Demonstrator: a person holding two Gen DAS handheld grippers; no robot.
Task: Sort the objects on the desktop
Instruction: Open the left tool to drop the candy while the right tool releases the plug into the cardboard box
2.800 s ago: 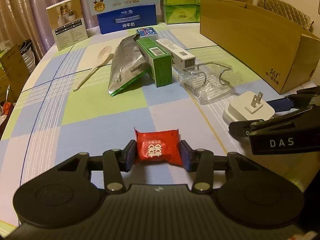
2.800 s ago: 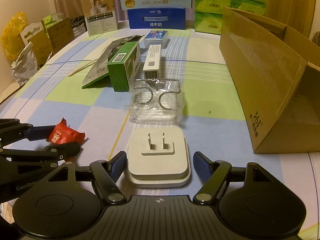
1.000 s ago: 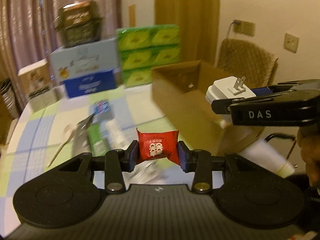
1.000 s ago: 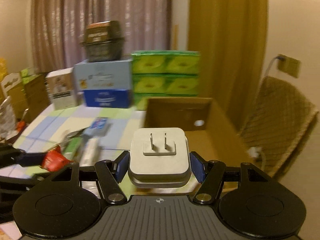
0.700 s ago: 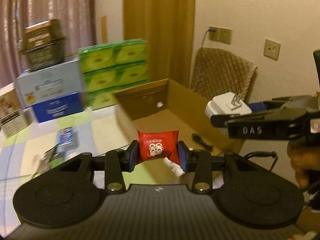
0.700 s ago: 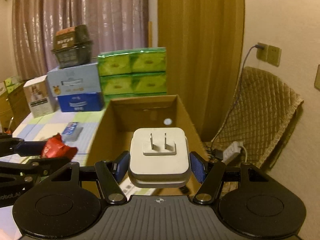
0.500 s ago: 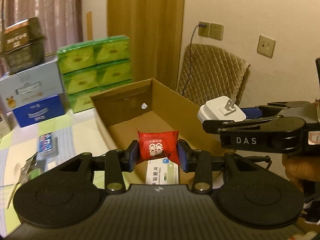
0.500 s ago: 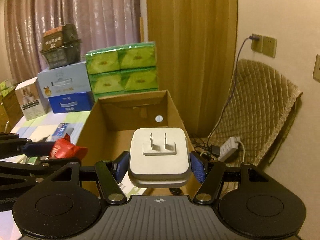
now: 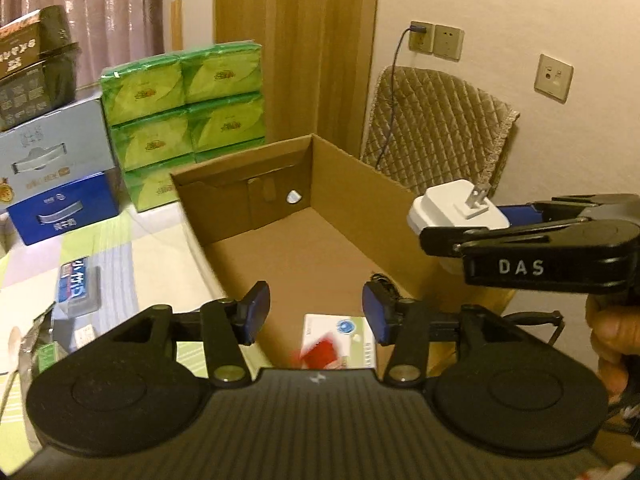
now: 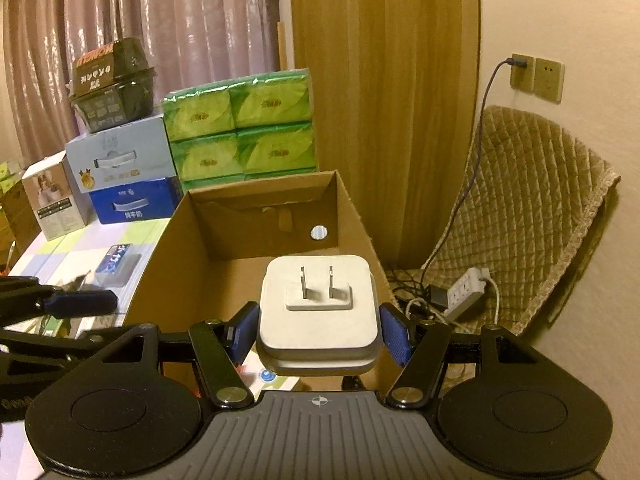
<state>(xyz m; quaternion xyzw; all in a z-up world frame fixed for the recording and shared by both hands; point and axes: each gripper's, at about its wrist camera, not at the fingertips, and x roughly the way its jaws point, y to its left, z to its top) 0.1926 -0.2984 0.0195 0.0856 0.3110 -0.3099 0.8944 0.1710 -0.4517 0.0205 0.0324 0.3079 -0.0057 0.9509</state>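
My left gripper (image 9: 316, 312) hangs over the open cardboard box (image 9: 352, 196); its jaws are opening and nothing sits between them. The red snack packet (image 9: 320, 354) is a blur below them, falling inside the box over a white and green card (image 9: 352, 330). My right gripper (image 10: 318, 334) is shut on the white plug adapter (image 10: 318, 308), prongs up, above the box's near end (image 10: 256, 200). In the left wrist view that adapter (image 9: 456, 208) and the right gripper (image 9: 464, 220) hover by the box's right wall. A black cable (image 9: 380, 280) lies in the box.
Green tissue packs (image 9: 180, 120) and blue cartons (image 9: 56, 184) stand behind the box. A small blue packet (image 9: 76, 284) and foil pouch (image 9: 36, 340) lie on the checked tablecloth. A quilted chair (image 10: 532, 208) with a power strip (image 10: 464, 292) stands to the right. A hand (image 9: 612, 332) holds the right gripper.
The left jaws have parted and let go of the red packet, which drops into the box. Both grippers moved from above the table to over the box; the right keeps the adapter.
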